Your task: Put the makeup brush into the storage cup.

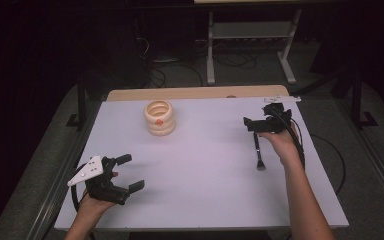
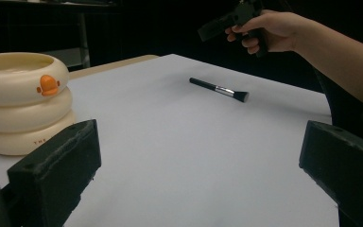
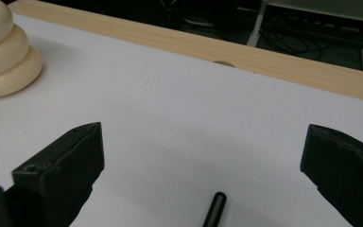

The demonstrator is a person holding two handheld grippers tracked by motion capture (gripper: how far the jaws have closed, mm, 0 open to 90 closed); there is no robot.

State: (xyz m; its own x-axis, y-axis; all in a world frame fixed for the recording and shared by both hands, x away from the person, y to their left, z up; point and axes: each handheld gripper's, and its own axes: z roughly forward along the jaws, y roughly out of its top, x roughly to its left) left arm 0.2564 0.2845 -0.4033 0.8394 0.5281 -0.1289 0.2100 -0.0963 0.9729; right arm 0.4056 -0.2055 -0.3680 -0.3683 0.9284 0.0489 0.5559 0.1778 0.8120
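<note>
Bare white table (image 1: 205,170) is seen around a black brush (image 1: 257,152), lying just below the right gripper's (image 1: 252,125) wide-open fingers (nothing held).

We see a matt white sheet (image 1: 200,170) covering the table, smooth and paper-like, with a strip of pale bare wood (image 1: 195,93) along the far edge. The ringed holder (image 1: 159,117) near the far left looks like smooth cream plastic or ceramic with a soft sheen; we cannot tell which. The brush (image 2: 220,89) has a glossy black handle, a shiny metal collar and dark bristles. The left gripper (image 1: 130,172) and right gripper (image 3: 203,156) carry matt black pads (image 2: 56,165), slightly rough and foam-like.
</note>
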